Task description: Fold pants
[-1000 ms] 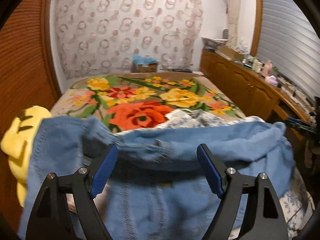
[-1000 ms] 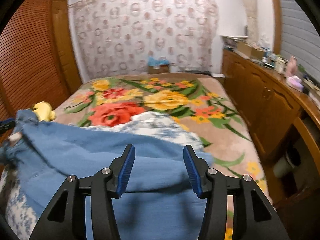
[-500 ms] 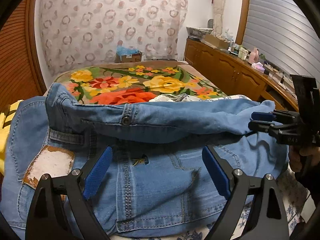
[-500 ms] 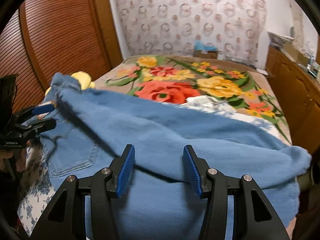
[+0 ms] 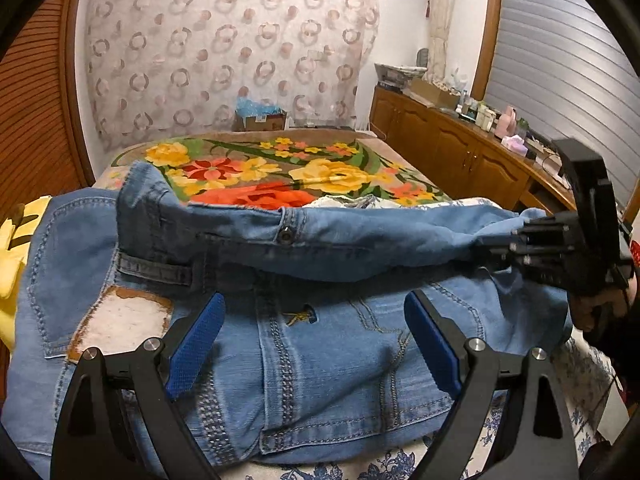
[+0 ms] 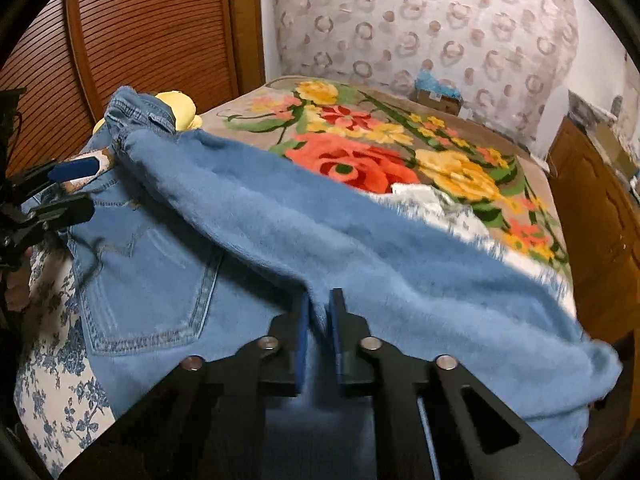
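Light blue jeans (image 5: pixel 328 344) lie across the near end of the bed, back pockets and leather waist patch (image 5: pixel 120 320) facing up, with a layer folded over along the far edge. My left gripper (image 5: pixel 316 340) is open just above the seat of the jeans, holding nothing. My right gripper (image 6: pixel 318 320) is shut on a fold of the jeans (image 6: pixel 280 220), lifting that edge. The right gripper also shows at the right of the left wrist view (image 5: pixel 560 248); the left gripper shows at the left of the right wrist view (image 6: pixel 60 188).
A floral blanket (image 5: pixel 280 176) covers the bed beyond the jeans. A yellow plush toy (image 6: pixel 180 108) sits at the left edge by the wooden slatted doors (image 6: pixel 140 32). A wooden cabinet (image 5: pixel 460 152) with clutter runs along the right. A blue-flowered sheet (image 6: pixel 52 340) lies under the jeans.
The right gripper has closed on a fold of the jeans; it was open half a second ago. The left gripper stays open and has come slightly closer over the jeans.
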Tool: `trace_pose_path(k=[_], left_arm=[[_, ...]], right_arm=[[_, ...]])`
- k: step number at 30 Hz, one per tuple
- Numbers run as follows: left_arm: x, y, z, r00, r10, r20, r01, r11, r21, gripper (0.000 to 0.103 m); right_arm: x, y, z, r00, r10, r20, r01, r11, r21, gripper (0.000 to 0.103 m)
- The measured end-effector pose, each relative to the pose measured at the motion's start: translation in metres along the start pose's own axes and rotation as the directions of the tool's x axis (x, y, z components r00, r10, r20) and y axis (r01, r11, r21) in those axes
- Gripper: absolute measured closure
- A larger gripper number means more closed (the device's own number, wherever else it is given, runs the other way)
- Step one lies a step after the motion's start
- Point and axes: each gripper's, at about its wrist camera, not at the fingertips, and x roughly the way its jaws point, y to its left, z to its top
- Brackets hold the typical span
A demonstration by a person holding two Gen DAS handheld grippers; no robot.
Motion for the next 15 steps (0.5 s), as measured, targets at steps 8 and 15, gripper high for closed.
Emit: trace_pose_path(k=[8, 15], left_arm=[[-0.002, 0.008, 0.001, 1.000, 0.021, 0.014, -0.021, 0.999, -0.025, 0.012], [0.000, 0.009, -0.002, 0.999, 0.034, 0.012, -0.033, 0.999, -0.027, 0.012]], right_arm=[[0.012, -0.019, 0.045, 0.994, -0.068, 0.086, 0.069, 0.998, -0.006, 0.101], [0.058, -0.020, 0.055, 0.996, -0.082, 0.044, 0.080, 0.996, 0.029, 0.096]])
